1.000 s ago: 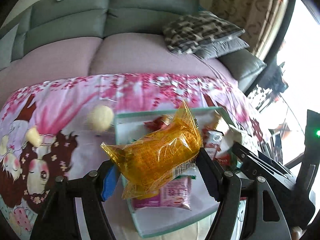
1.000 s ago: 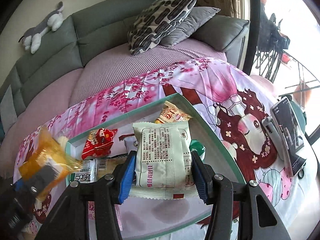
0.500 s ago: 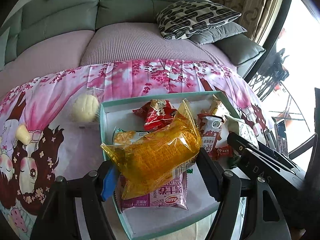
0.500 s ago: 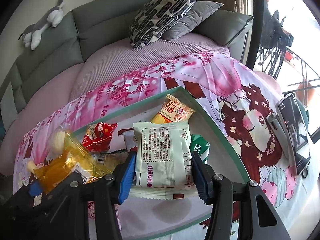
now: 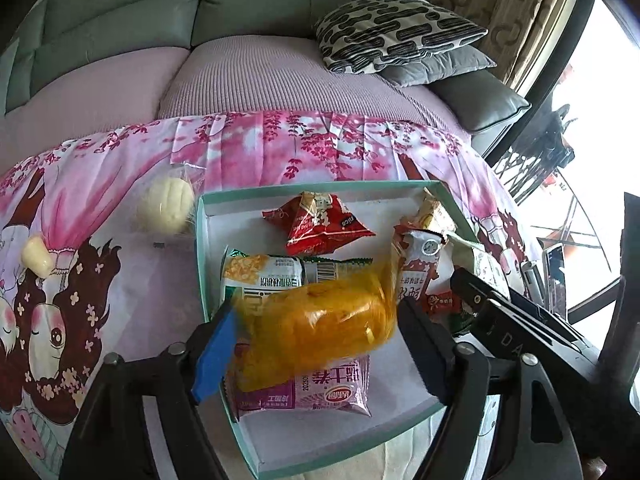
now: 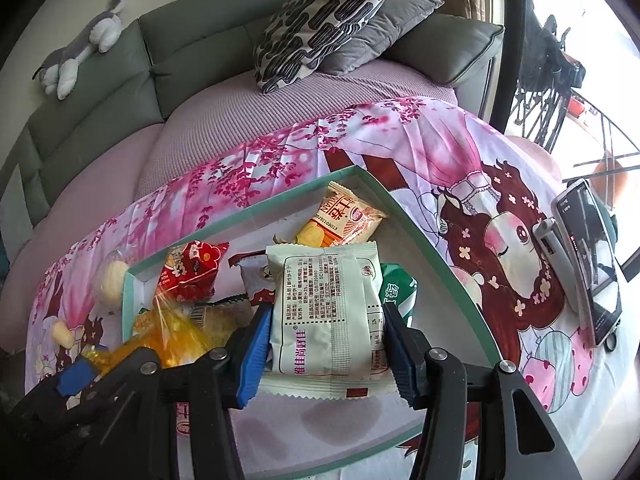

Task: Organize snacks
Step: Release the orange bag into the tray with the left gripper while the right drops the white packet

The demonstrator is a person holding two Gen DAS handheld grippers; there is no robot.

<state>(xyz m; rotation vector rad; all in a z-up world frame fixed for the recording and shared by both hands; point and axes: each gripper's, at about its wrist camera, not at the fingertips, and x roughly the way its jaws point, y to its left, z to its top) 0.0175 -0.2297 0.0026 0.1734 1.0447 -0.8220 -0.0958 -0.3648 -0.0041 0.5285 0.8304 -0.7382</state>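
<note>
A white tray with a teal rim (image 5: 200,248) lies on the pink cartoon cloth and holds several snack packets. My left gripper (image 5: 316,314) hangs over its near left part. Its jaws are opening, and the orange-yellow packet (image 5: 320,328) between them is blurred and sagging, clear of both pads, above a purple packet (image 5: 324,394) and a corn packet (image 5: 260,276). My right gripper (image 6: 325,316) is shut on a pale green-white packet (image 6: 324,280), held upright over the tray's near middle (image 6: 420,240). A red packet (image 5: 320,220) lies at the back.
Two cream buns in clear wrap (image 5: 166,204) (image 5: 36,256) lie on the cloth left of the tray. A phone on a stand (image 6: 588,256) stands at the right. Behind the table are a grey-green sofa (image 6: 200,48) with patterned cushions (image 6: 320,24) and a plush toy (image 6: 76,56).
The left jaws have spread and the orange-yellow packet has dropped lower between them, now blurred. The left view has shifted to show more of the tray. The right gripper and its packet have kept still.
</note>
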